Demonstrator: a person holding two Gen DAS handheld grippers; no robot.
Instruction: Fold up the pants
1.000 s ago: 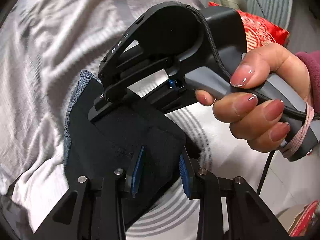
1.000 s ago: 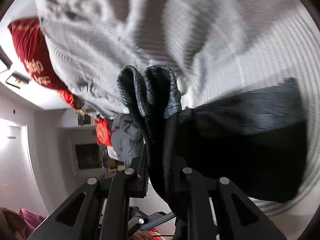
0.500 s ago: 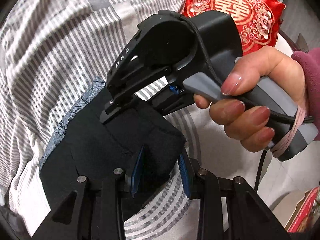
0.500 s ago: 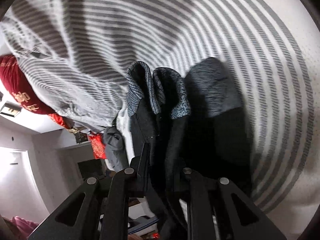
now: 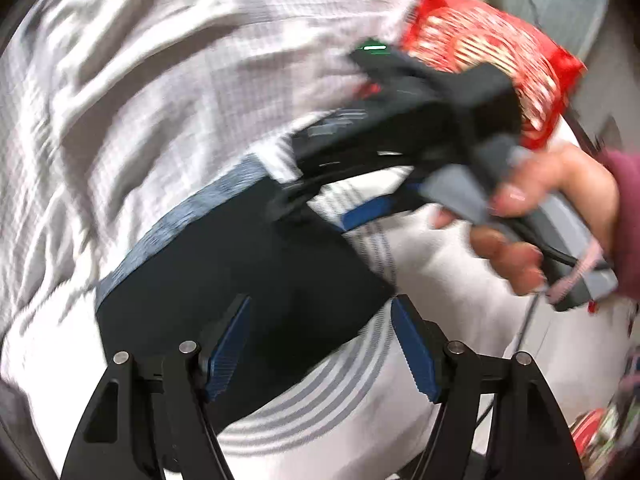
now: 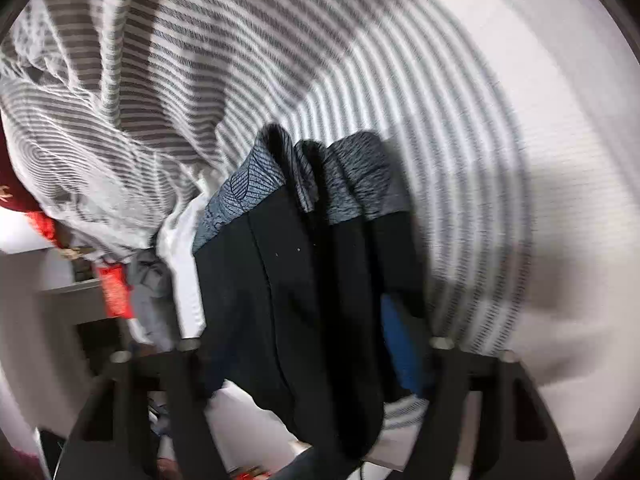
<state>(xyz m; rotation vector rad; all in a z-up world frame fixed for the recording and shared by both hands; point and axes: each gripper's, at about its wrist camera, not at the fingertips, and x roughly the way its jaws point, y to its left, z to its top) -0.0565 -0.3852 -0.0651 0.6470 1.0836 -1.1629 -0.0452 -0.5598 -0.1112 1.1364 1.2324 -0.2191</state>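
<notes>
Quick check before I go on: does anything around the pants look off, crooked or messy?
The pants lie folded on the striped bedding, but the grey waistband layers are bunched and uneven, not stacked flush. Both claws are opening around the cloth. Otherwise nothing stands out.

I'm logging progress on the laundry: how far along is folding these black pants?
Done: the black pants lie doubled on the striped sheet, grey waistband layers stacked. In hand: left gripper and right gripper are both opening, the cloth between their jaws with the pads off it. Left: pulling both clear; whether another fold is needed I cannot tell.
</notes>
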